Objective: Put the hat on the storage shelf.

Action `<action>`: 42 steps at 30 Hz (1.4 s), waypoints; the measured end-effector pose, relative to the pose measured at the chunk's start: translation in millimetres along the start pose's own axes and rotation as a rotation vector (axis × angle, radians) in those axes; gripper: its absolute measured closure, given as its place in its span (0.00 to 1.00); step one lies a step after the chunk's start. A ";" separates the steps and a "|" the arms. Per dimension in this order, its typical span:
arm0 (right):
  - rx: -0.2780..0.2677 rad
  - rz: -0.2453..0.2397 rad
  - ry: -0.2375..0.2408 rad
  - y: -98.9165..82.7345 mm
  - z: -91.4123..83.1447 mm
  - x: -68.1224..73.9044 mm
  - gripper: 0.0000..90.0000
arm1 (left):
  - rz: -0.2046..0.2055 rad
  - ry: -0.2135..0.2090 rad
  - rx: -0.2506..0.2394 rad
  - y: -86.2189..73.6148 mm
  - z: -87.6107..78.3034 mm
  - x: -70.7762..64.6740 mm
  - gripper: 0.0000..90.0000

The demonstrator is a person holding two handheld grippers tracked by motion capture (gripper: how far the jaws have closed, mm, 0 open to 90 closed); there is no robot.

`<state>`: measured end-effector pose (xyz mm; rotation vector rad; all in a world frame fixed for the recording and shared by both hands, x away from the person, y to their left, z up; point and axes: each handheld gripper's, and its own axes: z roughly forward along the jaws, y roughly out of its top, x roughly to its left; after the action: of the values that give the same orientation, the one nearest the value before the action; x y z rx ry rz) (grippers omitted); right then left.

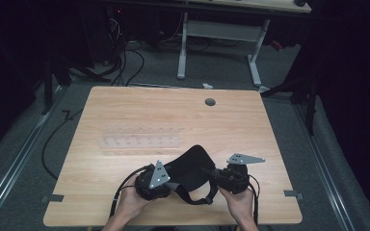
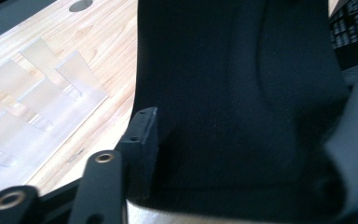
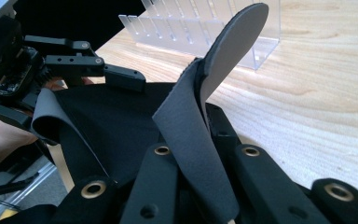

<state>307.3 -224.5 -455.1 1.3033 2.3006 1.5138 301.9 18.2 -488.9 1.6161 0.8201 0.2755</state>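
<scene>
Down at the bottom centre of the high view, both hands are in, and between them lies a black fabric pad with a strap [image 1: 191, 169], low on the wooden table [image 1: 125, 110]. The right gripper [image 1: 218, 174], at lower right of centre, has its jaws pressed together on a grey flap of that pad; in the right gripper view the flap [image 3: 200, 135] rises up from between the two black jaws at the bottom of the frame, pinched tight. The left gripper [image 1: 166, 180], lower left of centre, sits at the pad's other edge. In the left gripper view one jaw tip stands against the dark cloth [image 2: 242, 93] at lower left of the frame, and in the right gripper view one of its fingers [image 3: 121, 76] lies over the top of the fabric in the upper left, but I cannot tell whether its pads are actually biting yet. So my read: one side secured, the second grab half made, and whatever folding or lifting is meant for this pad has yet to happen. Farther up, in the middle of the table, a clear plastic rack [image 1: 140, 142] waits, with a second one [image 1: 142, 128] just behind it, both apart from the pad. Beyond them, near the far edge, is a small round grommet hole [image 1: 210, 102].
</scene>
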 end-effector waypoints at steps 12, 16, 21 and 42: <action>-0.015 0.002 0.025 5.3 0.5 -0.5 0.85 | 0.000 -0.102 0.025 6.6 -14.9 -6.1 0.87; -0.042 0.011 0.020 7.9 -1.6 -2.7 0.79 | -0.015 -0.151 0.047 9.7 -18.6 -10.5 0.95; -0.076 0.022 0.015 11.1 -5.6 -6.2 0.64 | -0.051 -0.155 0.054 13.7 -17.5 -10.7 0.96; 0.089 0.022 -0.440 -42.4 2.4 -73.7 0.44 | -0.252 -0.086 -0.102 44.9 -50.1 28.8 0.96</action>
<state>329.6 -279.8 -515.8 1.5065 2.0905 1.0075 308.3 74.8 -443.0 1.4034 0.9183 0.0667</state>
